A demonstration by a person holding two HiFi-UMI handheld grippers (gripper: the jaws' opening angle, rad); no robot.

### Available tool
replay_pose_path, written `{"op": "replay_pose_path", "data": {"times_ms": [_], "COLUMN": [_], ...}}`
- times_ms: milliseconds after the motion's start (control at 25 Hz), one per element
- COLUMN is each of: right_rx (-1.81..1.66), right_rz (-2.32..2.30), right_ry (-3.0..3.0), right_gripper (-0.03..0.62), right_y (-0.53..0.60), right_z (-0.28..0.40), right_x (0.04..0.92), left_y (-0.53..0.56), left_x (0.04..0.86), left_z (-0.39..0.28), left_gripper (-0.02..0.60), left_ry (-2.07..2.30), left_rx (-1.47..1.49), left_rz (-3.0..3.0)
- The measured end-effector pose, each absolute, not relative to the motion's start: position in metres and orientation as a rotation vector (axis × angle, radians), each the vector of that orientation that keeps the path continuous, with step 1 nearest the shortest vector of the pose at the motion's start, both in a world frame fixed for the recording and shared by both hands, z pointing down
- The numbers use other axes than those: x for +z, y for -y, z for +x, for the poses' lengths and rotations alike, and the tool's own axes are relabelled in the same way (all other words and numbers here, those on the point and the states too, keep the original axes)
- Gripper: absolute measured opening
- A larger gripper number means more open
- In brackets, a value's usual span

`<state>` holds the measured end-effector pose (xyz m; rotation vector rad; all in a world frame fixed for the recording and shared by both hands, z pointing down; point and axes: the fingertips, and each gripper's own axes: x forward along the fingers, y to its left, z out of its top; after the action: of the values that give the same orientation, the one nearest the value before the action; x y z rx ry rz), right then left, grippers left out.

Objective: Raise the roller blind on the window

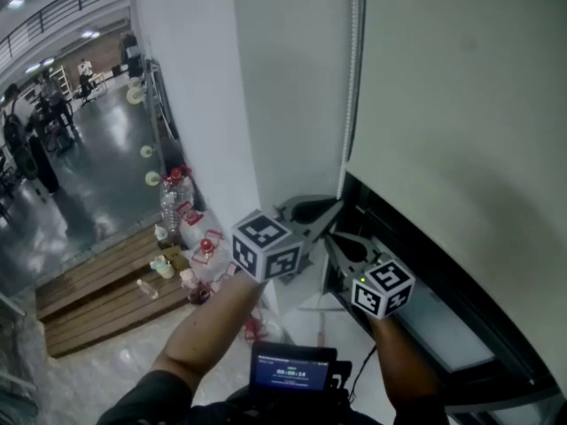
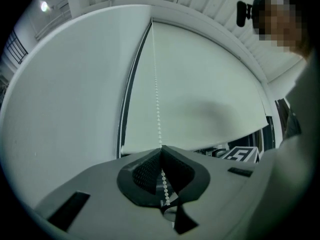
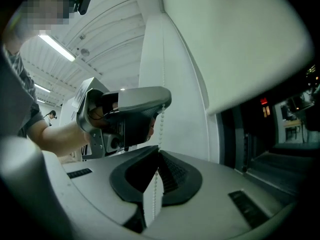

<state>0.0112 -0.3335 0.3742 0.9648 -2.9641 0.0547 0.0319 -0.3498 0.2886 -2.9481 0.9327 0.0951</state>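
Observation:
The white roller blind (image 1: 461, 104) hangs over the window, with its lower edge just above my hands. Its white bead chain (image 1: 353, 78) runs down the blind's left side. My left gripper (image 1: 335, 206) points right at the chain and is shut on it; in the left gripper view the bead chain (image 2: 157, 94) comes down and passes between the closed jaws of the left gripper (image 2: 161, 149). Just below, my right gripper (image 1: 330, 237) is also shut on the bead chain (image 3: 160, 129). The right gripper (image 3: 159, 151) sits directly under the left gripper (image 3: 130, 114).
Under the blind shows the dark window frame and glass (image 1: 443, 264). A white wall pillar (image 1: 221, 87) stands left of the chain. Far below lie water bottles (image 1: 173, 197) and a wooden platform (image 1: 97, 290). People (image 1: 35, 149) stand at the far left.

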Motion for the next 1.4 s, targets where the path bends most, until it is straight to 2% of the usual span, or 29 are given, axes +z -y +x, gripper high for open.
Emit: {"op": "replay_pose_path", "data": {"times_ms": [400,1400], "right_rx": [0.289,0.513], "right_rz": [0.98,0.92], "right_ry": [2.843,2.656], "right_gripper": [0.002,0.003], "right_y": [0.335,0.328], "right_z": [0.014,0.006], "right_x": [0.467,0.564], "left_y": [0.357,0.363], "left_x": [0.387,0.489], "left_z": [0.037,0.026], "left_gripper": [-0.003,-0.003], "left_ry": [-0.98,-1.163], "left_rx": [-0.105,-0.404], "left_rz": [-3.059,-3.142]}}
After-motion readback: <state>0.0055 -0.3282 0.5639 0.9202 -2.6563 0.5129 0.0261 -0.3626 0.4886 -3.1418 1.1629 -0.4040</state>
